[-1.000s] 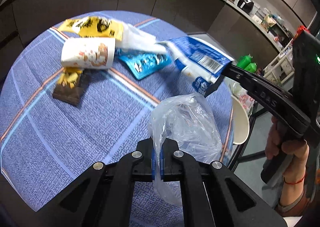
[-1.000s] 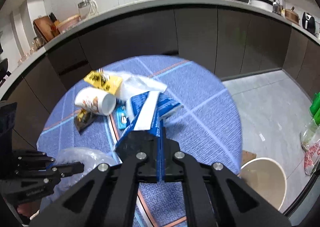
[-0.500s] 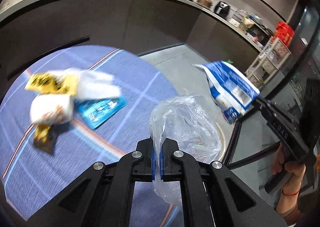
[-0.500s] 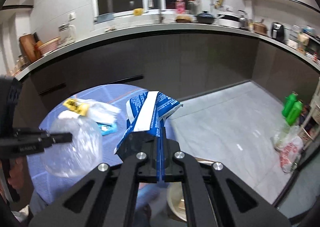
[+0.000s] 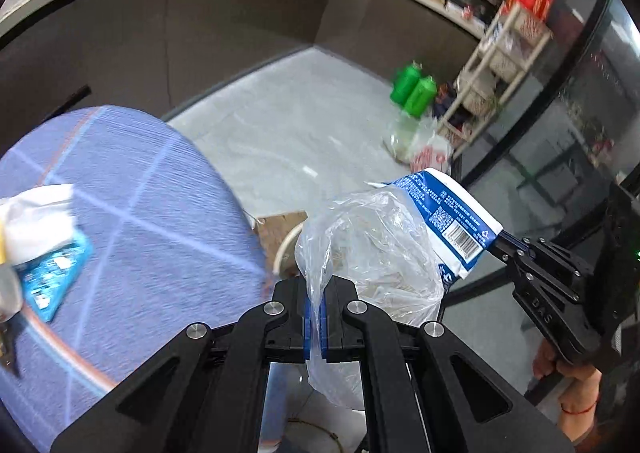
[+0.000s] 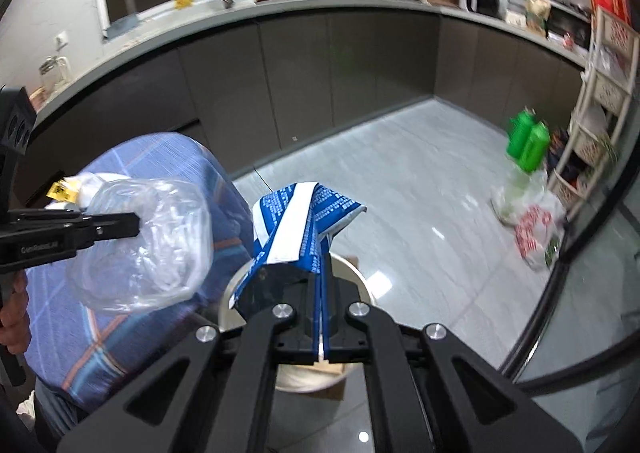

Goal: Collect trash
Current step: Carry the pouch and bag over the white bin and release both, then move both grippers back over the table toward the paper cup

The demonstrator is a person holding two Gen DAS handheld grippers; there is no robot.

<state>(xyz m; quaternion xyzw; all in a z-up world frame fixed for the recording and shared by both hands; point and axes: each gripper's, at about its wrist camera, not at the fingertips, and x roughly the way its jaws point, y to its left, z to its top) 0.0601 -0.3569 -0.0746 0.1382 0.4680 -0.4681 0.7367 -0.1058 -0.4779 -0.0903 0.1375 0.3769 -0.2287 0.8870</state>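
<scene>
Both grippers have swung off the table (image 5: 132, 221) toward the floor: the left gripper (image 5: 316, 317) stays clamped on the clear bag (image 5: 372, 249), the right gripper (image 6: 322, 317) on the blue packet (image 6: 304, 221), which now hangs over the bin (image 6: 356, 273). I judge the drop is near. More trash (image 5: 36, 229) lies on the table; the table edge sits just beside the bin, the floor beyond is open.

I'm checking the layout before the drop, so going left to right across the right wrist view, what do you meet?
Left tool → clear plastic bag it grips → blue and white wrapper in the right tool, above the white bin → green bottles → white shelf rack.
</scene>
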